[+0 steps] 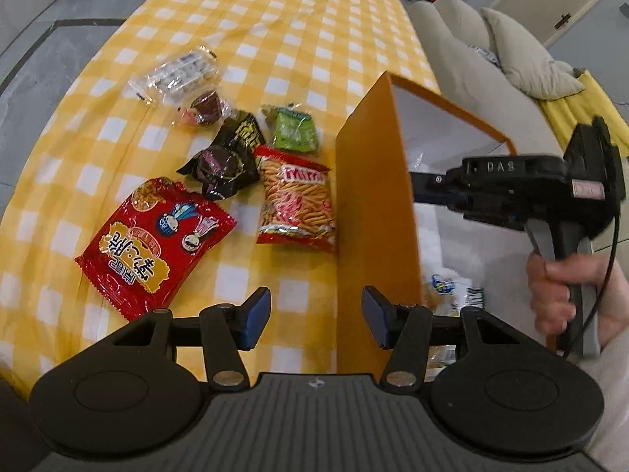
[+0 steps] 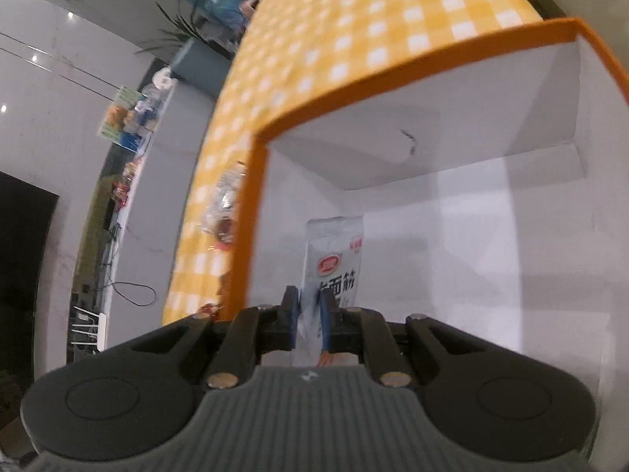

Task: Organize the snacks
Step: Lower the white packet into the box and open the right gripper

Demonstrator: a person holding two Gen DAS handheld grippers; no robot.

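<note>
Holding a silvery white snack packet (image 2: 334,263) with red logo pinched in my right gripper (image 2: 308,314), reaching down inside the orange box (image 1: 369,212). My left gripper (image 1: 316,316) hovers wide open and empty by the box's outer wall. Red chip bag (image 1: 153,244), Mimi sticks (image 1: 297,200), green pack (image 1: 295,129) lie on the checkered cloth (image 1: 275,23) beside it.

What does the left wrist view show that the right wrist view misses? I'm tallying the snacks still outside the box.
Only left wrist: the open left gripper, red chip bag, orange stick-snack bag, black packet and green packet, all lying outside. Only right wrist: the right gripper clamping a white snack pouch inside the box. Both: orange cardboard box and yellow checked tablecloth.
</note>
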